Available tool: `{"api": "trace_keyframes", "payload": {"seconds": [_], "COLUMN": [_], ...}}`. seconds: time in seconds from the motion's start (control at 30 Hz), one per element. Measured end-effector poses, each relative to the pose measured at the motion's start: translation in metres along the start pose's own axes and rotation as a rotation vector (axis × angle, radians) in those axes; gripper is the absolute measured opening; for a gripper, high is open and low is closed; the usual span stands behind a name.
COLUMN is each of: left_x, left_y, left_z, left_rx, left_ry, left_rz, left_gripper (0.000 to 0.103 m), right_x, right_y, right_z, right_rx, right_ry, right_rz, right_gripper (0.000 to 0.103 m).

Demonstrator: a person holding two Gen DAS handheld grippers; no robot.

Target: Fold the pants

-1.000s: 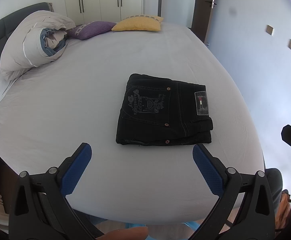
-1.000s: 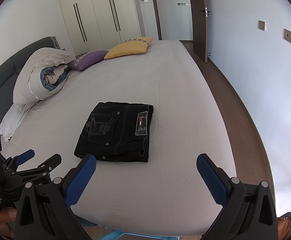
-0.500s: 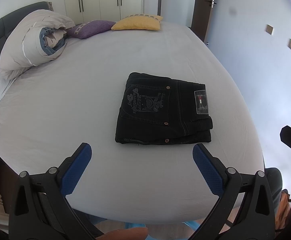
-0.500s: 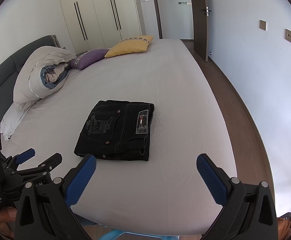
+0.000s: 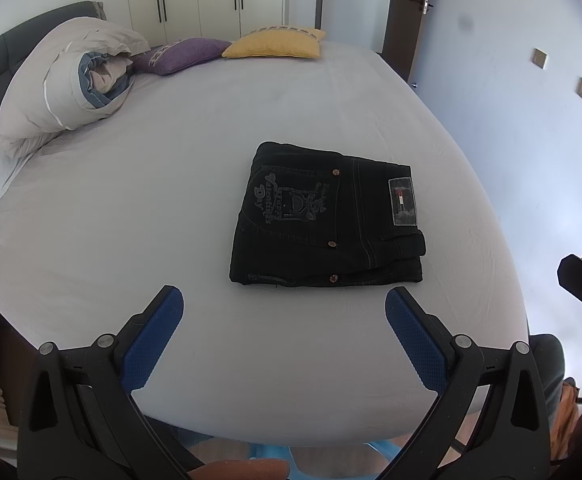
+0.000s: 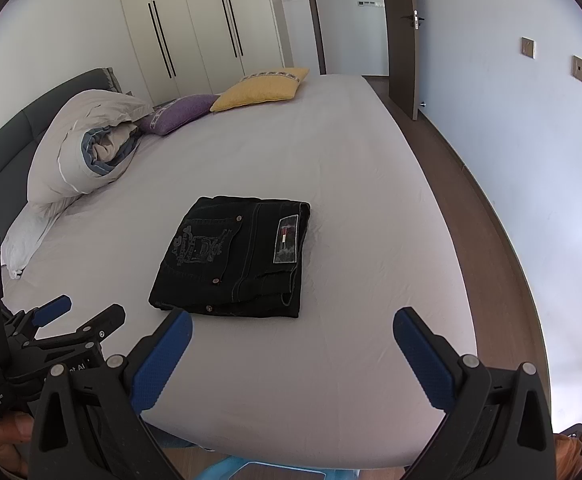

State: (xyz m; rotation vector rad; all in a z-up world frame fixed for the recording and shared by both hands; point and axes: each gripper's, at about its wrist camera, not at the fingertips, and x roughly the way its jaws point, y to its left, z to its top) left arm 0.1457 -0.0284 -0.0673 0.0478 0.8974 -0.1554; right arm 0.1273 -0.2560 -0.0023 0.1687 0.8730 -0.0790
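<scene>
The black pants (image 5: 325, 220) lie folded into a compact rectangle on the white bed sheet (image 5: 151, 208), back pocket and label facing up. They also show in the right wrist view (image 6: 235, 258). My left gripper (image 5: 283, 320) is open and empty, held back above the bed's near edge, short of the pants. My right gripper (image 6: 291, 344) is open and empty, also back from the pants near the bed's edge. The left gripper shows in the right wrist view (image 6: 77, 316) at the lower left.
A rolled duvet (image 5: 67, 88), a purple cushion (image 5: 183, 54) and a yellow cushion (image 5: 275, 42) lie at the far side of the bed. Wardrobe doors (image 6: 211, 32) stand behind. A wall (image 5: 531, 128) and a wooden floor strip (image 6: 487, 216) run along the right.
Both grippers have stayed open and almost still; the views have shifted only slightly. The pants have not moved.
</scene>
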Motion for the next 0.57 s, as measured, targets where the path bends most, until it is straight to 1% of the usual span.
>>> {"api": "trace_keyframes", "payload": {"seconds": [0.47, 0.57], "left_x": [0.0000, 0.0001], "left_y": [-0.0009, -0.0016], "left_z": [-0.0016, -0.0022], "left_rx": [0.009, 0.016], "left_ry": [0.001, 0.000], "left_rz": [-0.004, 0.007], "left_gripper": [0.103, 0.103], "right_x": [0.0008, 0.0002], "right_y": [-0.0047, -0.0073], "right_z": [0.0006, 0.0006], "right_rx": [0.001, 0.006], "right_ry": [0.010, 0.010], "right_rz": [0.012, 0.013], "right_gripper": [0.103, 0.103]}}
